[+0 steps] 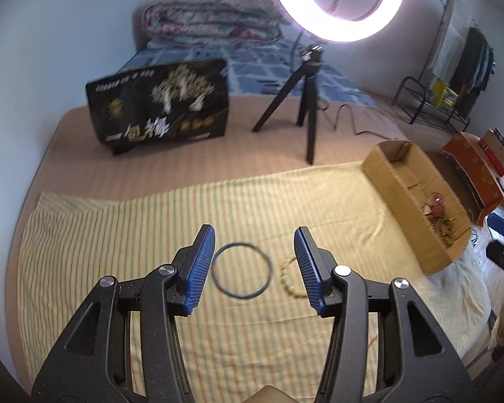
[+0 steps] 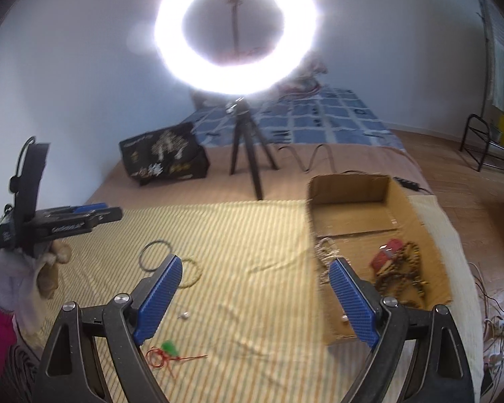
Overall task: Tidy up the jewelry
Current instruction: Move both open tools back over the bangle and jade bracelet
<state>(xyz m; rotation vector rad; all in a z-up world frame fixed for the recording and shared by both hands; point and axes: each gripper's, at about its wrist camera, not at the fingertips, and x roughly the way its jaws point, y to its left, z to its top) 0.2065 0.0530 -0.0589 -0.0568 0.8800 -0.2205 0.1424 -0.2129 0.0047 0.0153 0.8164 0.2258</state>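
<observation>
A thin dark bangle lies flat on the striped yellow cloth. My left gripper hovers open above it, nothing between its blue pads. A pale beaded bracelet lies just right of the bangle, partly hidden by the right finger. The cardboard box at the right holds jewelry. My right gripper stands wide open and empty near the box's left wall. Inside the box lie brown beads, a red piece and a silver chain. A green pendant on red cord and a small silver piece lie on the cloth.
A ring light on a black tripod stands behind the cloth, its cable trailing right. A black printed bag stands at the back left. A folded quilt lies by the wall. A red box sits beyond the bed's right edge.
</observation>
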